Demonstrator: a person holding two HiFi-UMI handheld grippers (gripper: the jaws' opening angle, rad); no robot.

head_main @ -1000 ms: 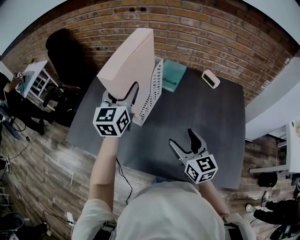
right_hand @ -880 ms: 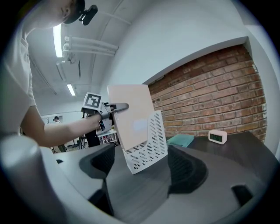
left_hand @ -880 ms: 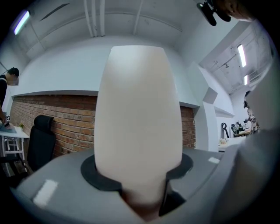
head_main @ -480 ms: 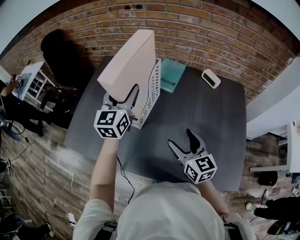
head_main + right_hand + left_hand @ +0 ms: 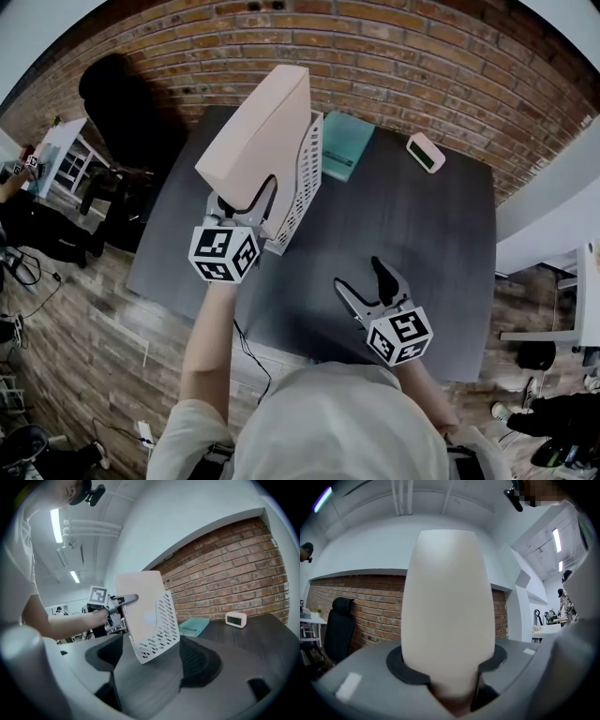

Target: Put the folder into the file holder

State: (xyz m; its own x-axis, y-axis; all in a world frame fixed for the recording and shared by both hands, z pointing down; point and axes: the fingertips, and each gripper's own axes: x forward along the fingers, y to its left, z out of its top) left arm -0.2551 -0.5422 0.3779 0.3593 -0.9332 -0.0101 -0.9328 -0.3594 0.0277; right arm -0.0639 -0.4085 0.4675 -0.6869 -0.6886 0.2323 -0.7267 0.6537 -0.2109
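Observation:
A pale pink folder (image 5: pixel 258 127) stands on edge, held up by its near end in my left gripper (image 5: pixel 246 199), which is shut on it. In the left gripper view the folder (image 5: pixel 447 602) fills the middle between the jaws. Its lower part is against the white perforated file holder (image 5: pixel 305 183) on the dark table (image 5: pixel 412 234); whether it is inside I cannot tell. The right gripper view shows the folder (image 5: pixel 139 599) overlapping the holder (image 5: pixel 163 632). My right gripper (image 5: pixel 362 277) hangs open over the table's front, holding nothing.
A teal notebook (image 5: pixel 345 145) lies behind the holder, and a small white clock (image 5: pixel 425 152) sits at the table's back right. A brick wall (image 5: pixel 394 66) runs behind the table. A black chair (image 5: pixel 122 103) stands to the left.
My left gripper has sunk a little with the folder, bringing it lower against the file holder. The right gripper has hardly shifted.

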